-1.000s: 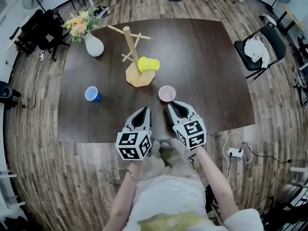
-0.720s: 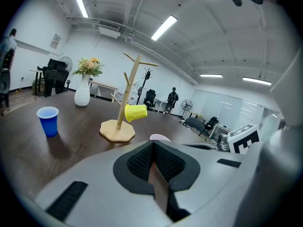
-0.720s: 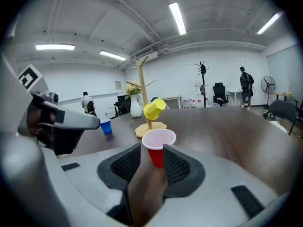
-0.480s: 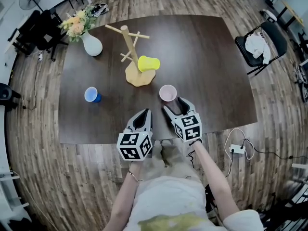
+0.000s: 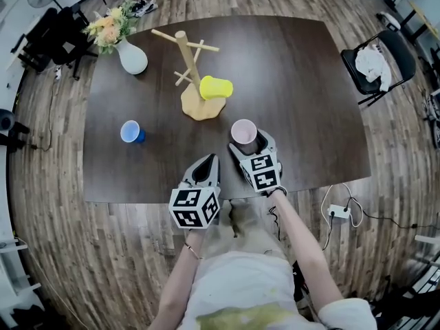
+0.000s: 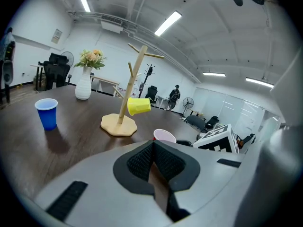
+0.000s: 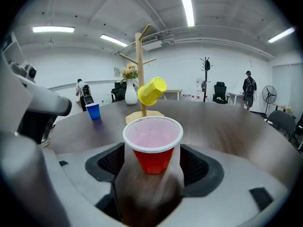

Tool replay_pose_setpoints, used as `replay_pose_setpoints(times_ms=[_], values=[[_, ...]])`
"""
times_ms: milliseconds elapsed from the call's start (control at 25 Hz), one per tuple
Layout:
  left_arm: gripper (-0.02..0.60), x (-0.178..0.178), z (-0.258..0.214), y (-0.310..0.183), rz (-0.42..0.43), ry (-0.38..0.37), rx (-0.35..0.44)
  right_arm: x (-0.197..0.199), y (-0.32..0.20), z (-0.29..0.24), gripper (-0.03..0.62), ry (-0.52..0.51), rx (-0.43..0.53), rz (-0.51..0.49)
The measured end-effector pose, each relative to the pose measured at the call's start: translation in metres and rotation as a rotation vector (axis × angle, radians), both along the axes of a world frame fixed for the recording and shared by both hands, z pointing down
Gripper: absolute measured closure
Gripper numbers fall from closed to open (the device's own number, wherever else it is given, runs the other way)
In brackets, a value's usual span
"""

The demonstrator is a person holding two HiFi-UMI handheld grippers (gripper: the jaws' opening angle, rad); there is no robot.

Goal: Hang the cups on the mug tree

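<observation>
A wooden mug tree (image 5: 189, 60) stands on the dark table (image 5: 302, 95), with a yellow cup (image 5: 215, 88) hanging on a low peg. A red cup with a pale pink inside (image 5: 243, 132) stands upright near the front edge. My right gripper (image 5: 248, 144) straddles it and its jaws are opening; in the right gripper view the red cup (image 7: 152, 145) sits between the pads (image 7: 112, 161) with gaps on both sides. A blue cup (image 5: 130, 132) stands upright at the left. My left gripper (image 5: 208, 161) hovers at the table's front edge, shut and holding nothing.
A white vase of flowers (image 5: 133, 57) stands at the table's back left corner. A black chair with white cloth (image 5: 379, 60) is off to the right, and a power strip with cable (image 5: 337, 216) lies on the wooden floor.
My right gripper has moved forward to the red cup, and its jaws have gone from shut to spread around the cup. The left gripper has stayed put.
</observation>
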State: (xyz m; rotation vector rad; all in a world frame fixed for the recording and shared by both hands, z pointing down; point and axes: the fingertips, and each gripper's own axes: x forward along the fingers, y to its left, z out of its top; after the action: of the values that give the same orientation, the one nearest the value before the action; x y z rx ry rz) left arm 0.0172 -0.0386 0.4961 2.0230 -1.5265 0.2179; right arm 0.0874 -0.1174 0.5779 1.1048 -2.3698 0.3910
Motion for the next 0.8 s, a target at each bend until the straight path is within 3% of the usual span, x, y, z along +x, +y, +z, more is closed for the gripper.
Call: replay_pose_setpoints(times_ms=[320,800], values=[[0.566,-0.008,0.004,0.0,-0.027,-0.002,-0.012,-0.01,-0.011,0.008,0.247,0.056,0.001,-0.038],[0.565,-0.011,-0.005,-0.005,-0.044,-0.013,0.014,-0.01,-0.019,-0.01,0.289,0.056,0.0,-0.048]])
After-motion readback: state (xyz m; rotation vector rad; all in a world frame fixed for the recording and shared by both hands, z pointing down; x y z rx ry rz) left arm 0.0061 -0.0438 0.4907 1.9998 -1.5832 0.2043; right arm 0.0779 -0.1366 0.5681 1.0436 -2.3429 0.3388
